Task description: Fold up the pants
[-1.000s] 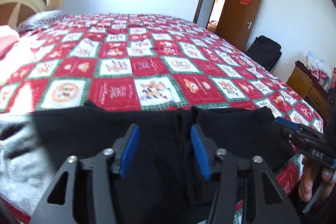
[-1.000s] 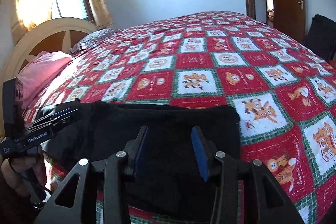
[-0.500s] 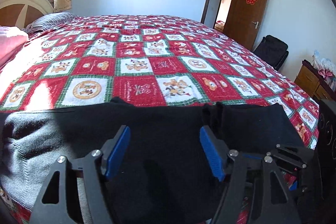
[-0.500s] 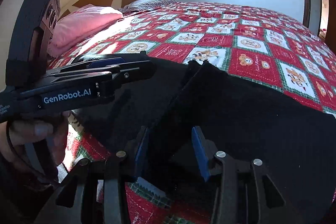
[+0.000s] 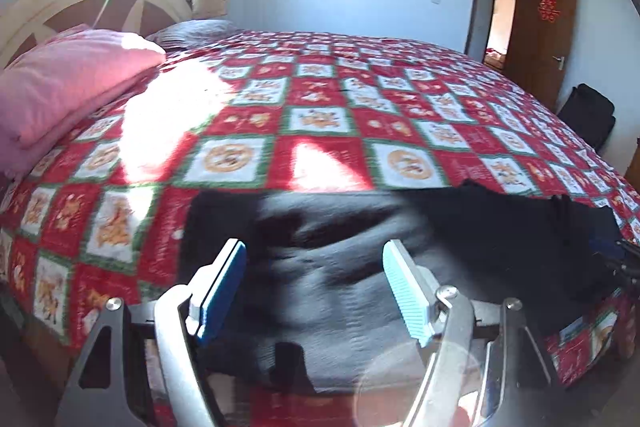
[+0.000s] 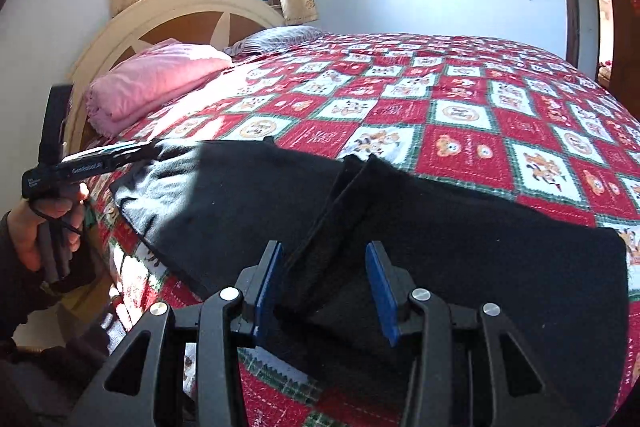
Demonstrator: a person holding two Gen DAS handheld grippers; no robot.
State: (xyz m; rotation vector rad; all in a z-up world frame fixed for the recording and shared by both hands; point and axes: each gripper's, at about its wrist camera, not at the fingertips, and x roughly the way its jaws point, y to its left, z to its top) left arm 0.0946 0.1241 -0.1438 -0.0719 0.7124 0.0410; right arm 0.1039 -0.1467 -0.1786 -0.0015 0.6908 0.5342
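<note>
Fingers of the left gripper [image 5: 314,291] stand wide apart, blue pads [image 5: 218,287] hovering over the black pants [image 5: 360,255] with nothing between them; picture blurred here. Right gripper [image 6: 326,283] also has its fingers apart, straddling a raised fold ridge of cloth; contact with the pads cannot be judged. Pants lie flat along the near edge of the bed, long axis running left to right across both views, one end toward the headboard [image 6: 180,11]. Left gripper seen from the right wrist view sits at that headboard end, held by a hand [image 6: 44,227]. Surface: red, white and green checked quilt [image 6: 460,115]. Pink folded blanket [image 6: 156,79] and grey pillow near headboard. Curtained window behind; brown door [image 5: 546,27] at far right.
</note>
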